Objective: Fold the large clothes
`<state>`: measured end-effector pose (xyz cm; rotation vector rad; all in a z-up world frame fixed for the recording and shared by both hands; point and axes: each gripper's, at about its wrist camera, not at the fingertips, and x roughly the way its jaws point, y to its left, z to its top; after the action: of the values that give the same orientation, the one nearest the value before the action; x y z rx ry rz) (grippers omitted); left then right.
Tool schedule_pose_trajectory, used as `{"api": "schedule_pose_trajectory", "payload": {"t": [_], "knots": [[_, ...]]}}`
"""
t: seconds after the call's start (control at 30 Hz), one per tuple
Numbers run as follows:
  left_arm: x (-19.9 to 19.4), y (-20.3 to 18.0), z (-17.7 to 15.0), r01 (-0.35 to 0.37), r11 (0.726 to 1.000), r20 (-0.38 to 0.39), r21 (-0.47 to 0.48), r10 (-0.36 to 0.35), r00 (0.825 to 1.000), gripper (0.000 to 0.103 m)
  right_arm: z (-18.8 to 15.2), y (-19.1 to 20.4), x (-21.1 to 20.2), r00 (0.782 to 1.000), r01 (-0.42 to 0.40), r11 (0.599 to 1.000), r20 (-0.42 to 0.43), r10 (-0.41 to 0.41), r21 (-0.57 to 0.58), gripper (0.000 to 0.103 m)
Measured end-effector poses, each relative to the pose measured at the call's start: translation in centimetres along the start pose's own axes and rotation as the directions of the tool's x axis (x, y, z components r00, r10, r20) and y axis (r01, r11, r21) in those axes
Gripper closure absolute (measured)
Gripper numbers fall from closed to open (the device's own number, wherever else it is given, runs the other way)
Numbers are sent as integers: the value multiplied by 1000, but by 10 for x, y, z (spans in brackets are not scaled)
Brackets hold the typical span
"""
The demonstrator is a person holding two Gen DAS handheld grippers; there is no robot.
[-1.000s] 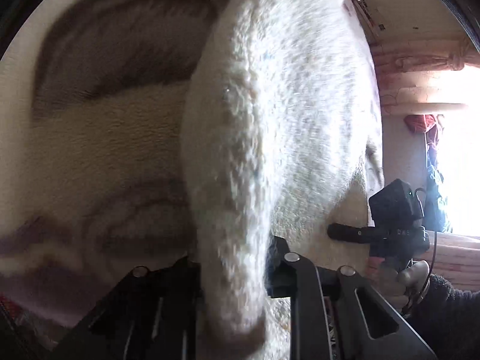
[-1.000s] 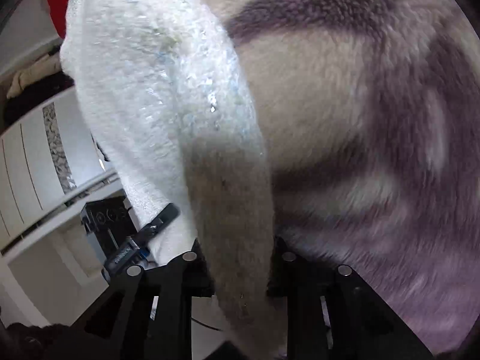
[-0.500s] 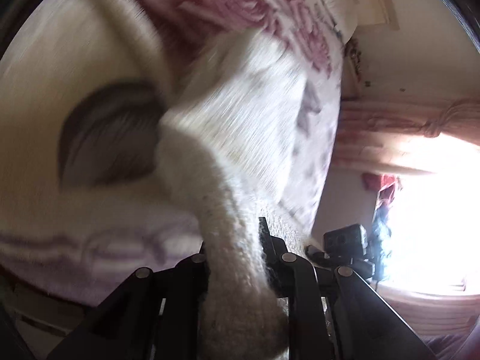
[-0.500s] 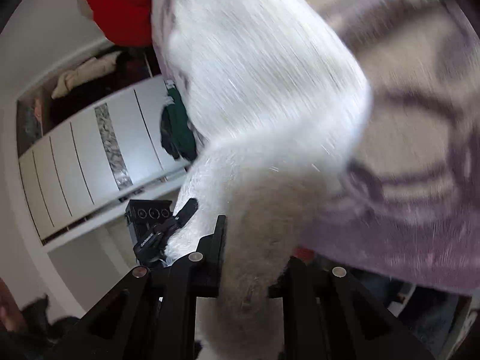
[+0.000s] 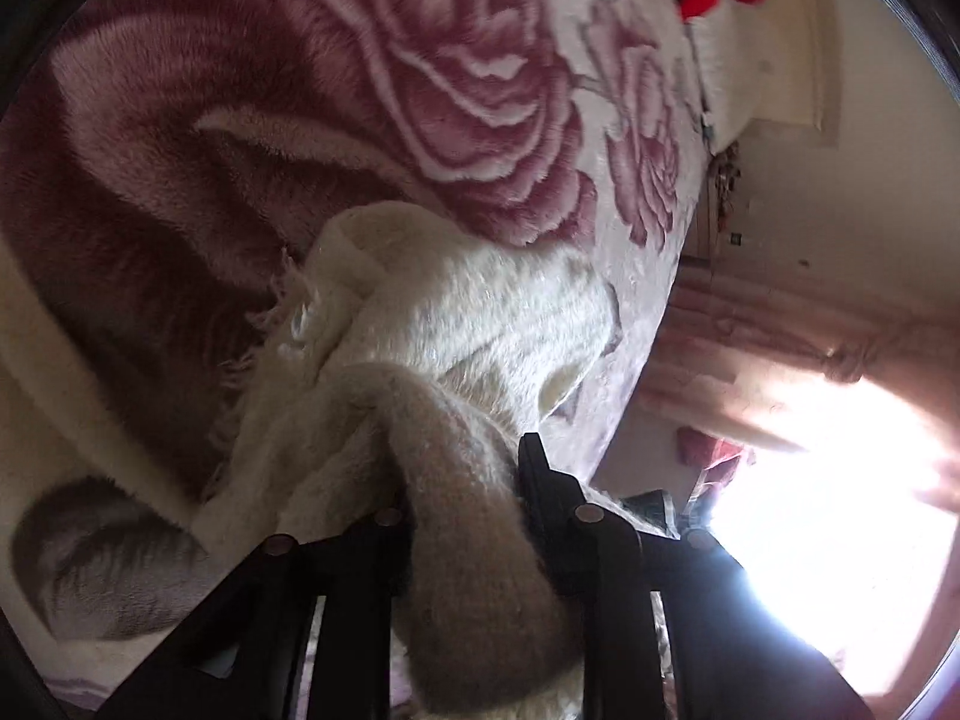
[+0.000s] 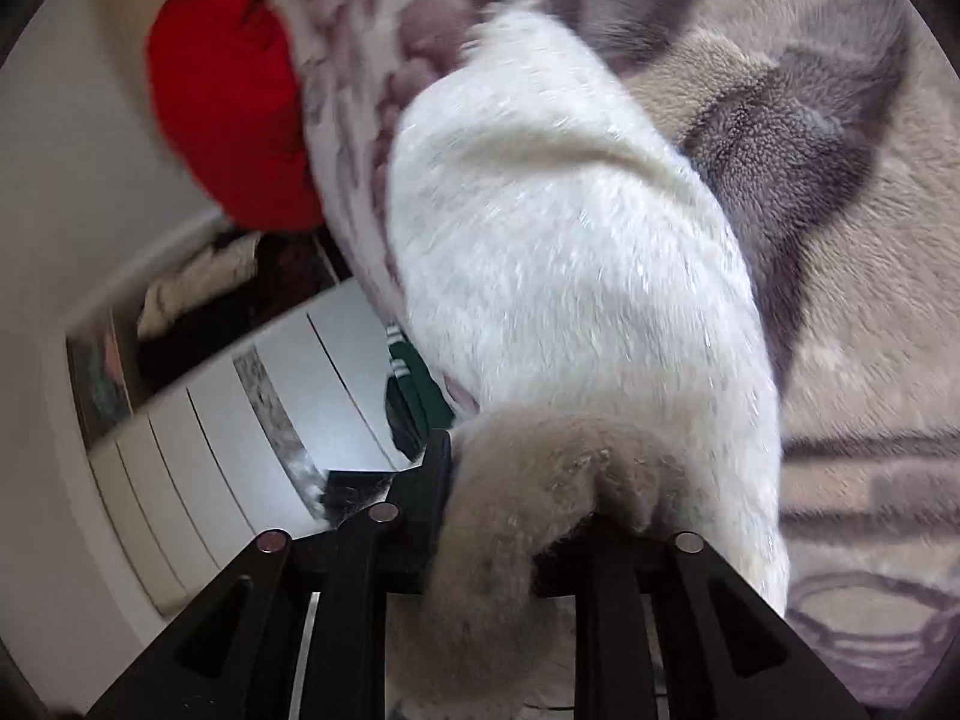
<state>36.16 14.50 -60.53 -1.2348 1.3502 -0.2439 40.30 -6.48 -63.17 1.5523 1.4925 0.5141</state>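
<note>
Left wrist view: cream knit sweater (image 5: 480,324) is being pinched by the left gripper (image 5: 465,510), jaws easing apart, garment running forward onto the rose-patterned blanket (image 5: 420,90). Right gripper (image 6: 510,510) is likewise being loosened on its bunched edge.

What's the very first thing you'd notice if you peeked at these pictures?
A fluffy white sweater fills the middle of both views, a bunch of it between the fingers of each gripper, left gripper and right gripper, whose jaws are opening. Under it lies a plush blanket with big pink roses. A bright red cushion sits at the blanket's far edge.
</note>
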Motion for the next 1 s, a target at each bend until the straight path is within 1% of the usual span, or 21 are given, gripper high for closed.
{"api": "schedule_pose_trajectory", "payload": {"t": [0.1,0.13,0.17,0.2,0.23,0.27,0.33,0.43,0.47,0.53,0.63,0.7,0.73,0.77,0.8,0.83,0.87,0.9,0.93,0.97,1.0], "knots": [[-17,-1,-5,84,996,-20,-38,-84,996,77,8,0,10,999,-49,998,-11,50,41,69],[-21,-2,-8,123,991,-24,-57,-124,992,70,8,4,9,996,-83,996,-14,84,45,62],[-24,-3,-7,162,984,-22,-70,-164,986,59,5,8,9,993,-115,992,-14,115,45,51],[-29,-1,-10,232,968,-8,-91,-234,972,55,2,8,8,990,-138,990,-11,138,43,42],[-35,2,-11,274,956,15,-110,-274,962,50,0,13,4,985,-172,984,3,172,38,27],[-33,2,-6,296,947,35,-120,-294,955,48,0,15,-4,982,-189,982,23,188,25,23],[-42,2,-5,325,942,97,-89,-316,944,48,5,25,-16,978,-191,981,81,192,-10,23],[-52,-7,-4,269,963,156,-9,-264,952,48,6,36,-39,978,-151,985,133,160,-78,23],[-59,-18,-8,189,980,186,66,-198,962,48,4,36,-52,982,-105,988,143,120,-110,23],[-69,-36,-23,40,978,240,204,-90,967,48,1,42,-70,985,46,977,174,-10,-206,23],[-57,-63,-52,-154,906,261,395,50,964,48,-6,44,-77,958,269,895,196,-210,-356,23],[-30,-76,-63,-239,836,233,493,138,963,48,-7,35,-69,927,374,827,199,-319,-420,23],[-12,-79,-64,-287,802,227,524,193,954,48,-6,27,-63,909,416,794,203,-363,-443,23],[5,-80,-64,-346,760,235,550,257,938,48,-5,18,-61,901,433,775,198,-386,-459,23],[20,-80,-65,-422,696,267,581,327,906,49,-3,13,-54,893,447,762,193,-405,-469,23],[30,-82,-66,-499,631,319,594,385,866,63,-1,6,-51,891,451,754,188,-414,-477,23],[40,-84,-67,-551,566,367,612,414,833,84,3,3,-42,888,454,741,182,-423,-494,28],[41,-83,-68,-563,545,382,621,416,825,84,5,3,-38,882,467,727,206,-423,-504,37],[38,-87,-69,-569,537,406,623,399,822,88,5,5,-36,868,495,703,252,-428,-510,74],[30,-93,-70,-553,548,408,628,373,833,89,6,6,-36,857,514,692,273,-436,-507,82],[21,-101,-72,-535,563,407,630,347,845,90,4,9,-39,861,508,698,287,-419,-505,83]]}}
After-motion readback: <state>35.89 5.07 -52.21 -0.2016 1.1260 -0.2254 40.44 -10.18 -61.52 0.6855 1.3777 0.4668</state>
